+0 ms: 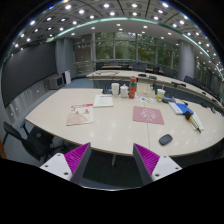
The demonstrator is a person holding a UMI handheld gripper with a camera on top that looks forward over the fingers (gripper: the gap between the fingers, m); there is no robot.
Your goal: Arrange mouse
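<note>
Gripper view looks out over a large pale worktop (120, 125) in a meeting room, with the jaws spread wide and holding nothing; the gripper (110, 160) hangs well short of everything on the worktop. One mouse (165, 139), small and dark, lies near the worktop's front edge at about two o'clock from the jaws, beyond the right finger. Just behind it, toward twelve o'clock, sits one pink mat (148, 116) (probably where the mouse belongs, though that is my guess).

I judge the mouse light, rigid and smooth-shelled, so likely a little slippery. The sensible hold is across its two long sides at the waist, pads flat on the flanks, not on the domed top where they could slide off.

Counted: one mouse, one pink mat, one paper with red print (81, 115) at eleven o'clock, one white sheet (103, 100) beyond it, about three cups or jars (124, 90) farther back, one blue item (181, 108) at the right. Whether the mouse has a cable is too small to tell.
</note>
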